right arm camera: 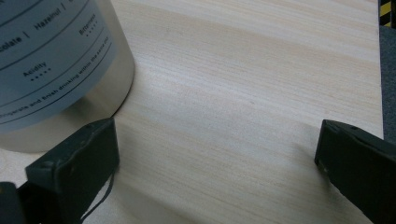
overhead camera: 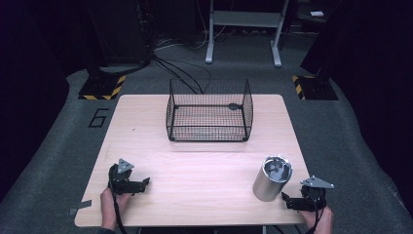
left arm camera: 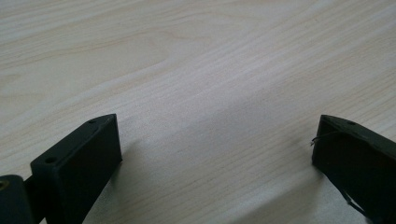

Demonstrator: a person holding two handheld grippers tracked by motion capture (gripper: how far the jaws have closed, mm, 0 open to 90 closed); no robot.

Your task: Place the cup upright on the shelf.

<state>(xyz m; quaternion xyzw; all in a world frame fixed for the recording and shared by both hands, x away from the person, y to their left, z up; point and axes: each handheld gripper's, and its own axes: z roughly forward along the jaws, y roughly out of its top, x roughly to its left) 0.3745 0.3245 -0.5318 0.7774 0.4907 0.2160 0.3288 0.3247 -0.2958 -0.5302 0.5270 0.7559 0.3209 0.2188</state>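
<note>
A shiny metal can (overhead camera: 272,178) stands upright on the wooden table (overhead camera: 195,165) at the front right, its top open. Its labelled side (right arm camera: 56,65) shows at the upper left of the right gripper view. My right gripper (overhead camera: 291,201) rests just right of and in front of the can, open, with bare table between its jaws (right arm camera: 217,140). My left gripper (overhead camera: 141,184) lies at the front left of the table, open, with only wood between its jaws (left arm camera: 217,135). A person's hand holds each gripper.
A black wire basket (overhead camera: 209,111) stands at the back middle of the table, with a small dark object (overhead camera: 234,106) inside near its far right. Grey carpet surrounds the table. A stand's legs (overhead camera: 243,39) and cables lie beyond.
</note>
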